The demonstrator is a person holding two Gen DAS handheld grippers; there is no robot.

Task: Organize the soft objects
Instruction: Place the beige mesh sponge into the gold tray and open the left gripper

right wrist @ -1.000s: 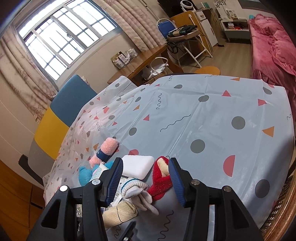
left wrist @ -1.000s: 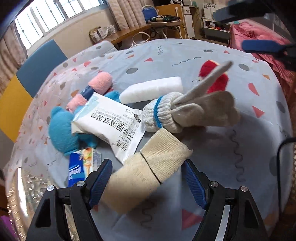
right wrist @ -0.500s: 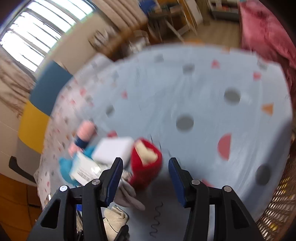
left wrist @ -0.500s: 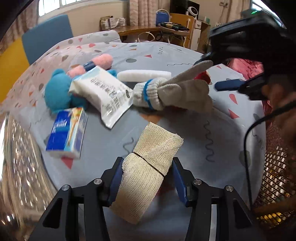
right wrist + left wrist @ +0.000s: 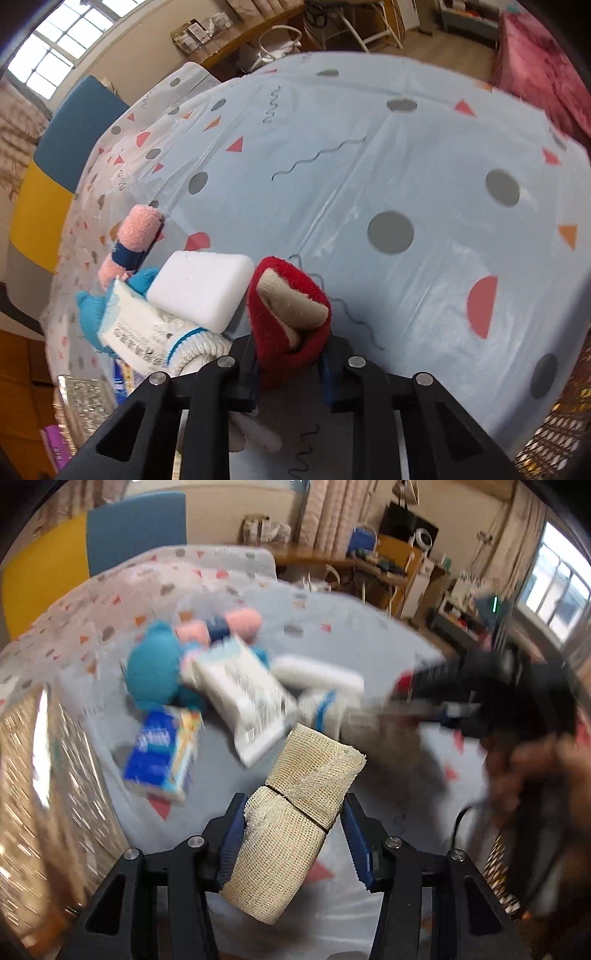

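My left gripper (image 5: 293, 834) is shut on a beige mesh bandage roll (image 5: 291, 827) and holds it above the table. My right gripper (image 5: 290, 363) is shut on a red sock with a beige inside (image 5: 288, 314); it also shows blurred in the left wrist view (image 5: 461, 698). On the blue patterned tablecloth (image 5: 406, 166) lie a white sponge (image 5: 201, 286), a wipes pack (image 5: 129, 332), a white glove with a blue band (image 5: 195, 347), a blue plush (image 5: 151, 672), a pink rolled towel (image 5: 133, 236) and a blue tissue pack (image 5: 162, 749).
A shiny foil tray (image 5: 55, 794) stands at the left of the table. A blue and yellow chair (image 5: 55, 147) is behind the table. A wicker edge (image 5: 554, 443) shows at the lower right. A pink bed (image 5: 543, 66) lies beyond.
My right gripper has closed on the red sock. My left gripper has swung left with the bandage roll, so the pile now sits farther ahead.
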